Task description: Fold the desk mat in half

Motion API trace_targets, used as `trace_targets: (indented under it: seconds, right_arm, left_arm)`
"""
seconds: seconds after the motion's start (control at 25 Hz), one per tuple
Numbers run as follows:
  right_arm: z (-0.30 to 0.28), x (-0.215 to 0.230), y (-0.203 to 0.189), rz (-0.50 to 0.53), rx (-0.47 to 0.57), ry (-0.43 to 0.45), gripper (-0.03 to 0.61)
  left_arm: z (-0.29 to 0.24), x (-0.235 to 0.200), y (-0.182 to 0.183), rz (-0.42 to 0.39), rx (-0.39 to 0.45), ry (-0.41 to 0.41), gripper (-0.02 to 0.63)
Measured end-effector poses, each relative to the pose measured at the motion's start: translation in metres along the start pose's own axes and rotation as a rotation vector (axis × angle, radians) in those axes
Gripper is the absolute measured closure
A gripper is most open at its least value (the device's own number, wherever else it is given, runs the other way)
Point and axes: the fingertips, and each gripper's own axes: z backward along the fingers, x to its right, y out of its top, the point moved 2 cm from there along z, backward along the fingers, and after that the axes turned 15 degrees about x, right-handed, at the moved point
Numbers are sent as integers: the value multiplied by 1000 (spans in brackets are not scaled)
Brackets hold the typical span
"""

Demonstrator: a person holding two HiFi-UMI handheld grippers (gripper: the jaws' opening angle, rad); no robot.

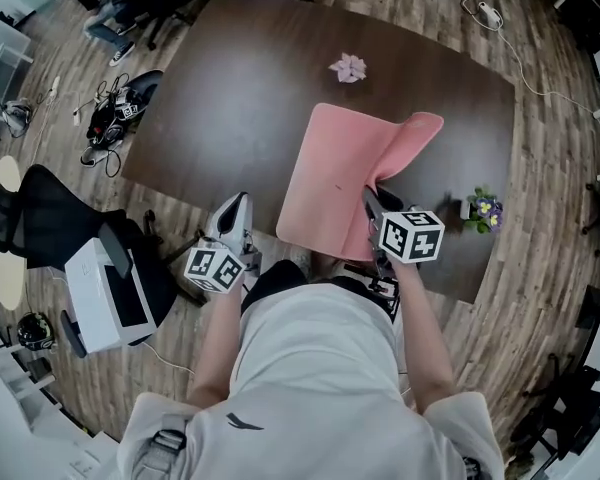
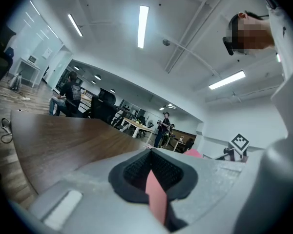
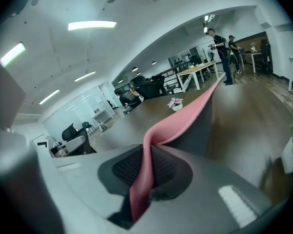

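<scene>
A pink desk mat (image 1: 330, 168) lies on the dark brown table (image 1: 210, 98). Its right side is lifted and curls over toward the far right (image 1: 412, 136). My right gripper (image 1: 370, 200) is at the mat's near right corner and is shut on it. In the right gripper view the mat (image 3: 185, 118) rises out of the closed pads (image 3: 132, 167) as a raised band. My left gripper (image 1: 240, 204) stands at the table's near edge by the mat's near left corner. In the left gripper view its jaws are shut with a pink strip of mat (image 2: 155, 194) between the pads (image 2: 134, 172).
A small pink flower-like thing (image 1: 348, 67) lies on the far part of the table. A little pot of purple flowers (image 1: 485, 210) stands at the near right edge. An office chair (image 1: 40, 218), a white box (image 1: 105, 288) and cables (image 1: 115, 113) sit on the floor at left.
</scene>
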Motion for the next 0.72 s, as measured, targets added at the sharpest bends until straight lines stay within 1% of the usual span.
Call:
trace_targets:
  seconds: [0.12,0.24,0.32,0.44,0.72]
  right_arm:
    - [-31,-14,-12,-30,-36,27,541]
    - [-63,-24,-32,-75,-80,31,543]
    - [-84,-27,-47,-117,-109,14,542]
    - [-107,-28,-72,-163,-150,-36,543]
    - [-131,-32,-114,-115,-268,-67,541]
  left_arm:
    - [5,-4,2,0,7,17,611]
    - [11,-9,3,3,9,32,611]
    - [15,-11,4,0,9,42,611]
    - [20,-13,4,-1,7,53,611]
    - [24,-17,3,10,6,59,611]
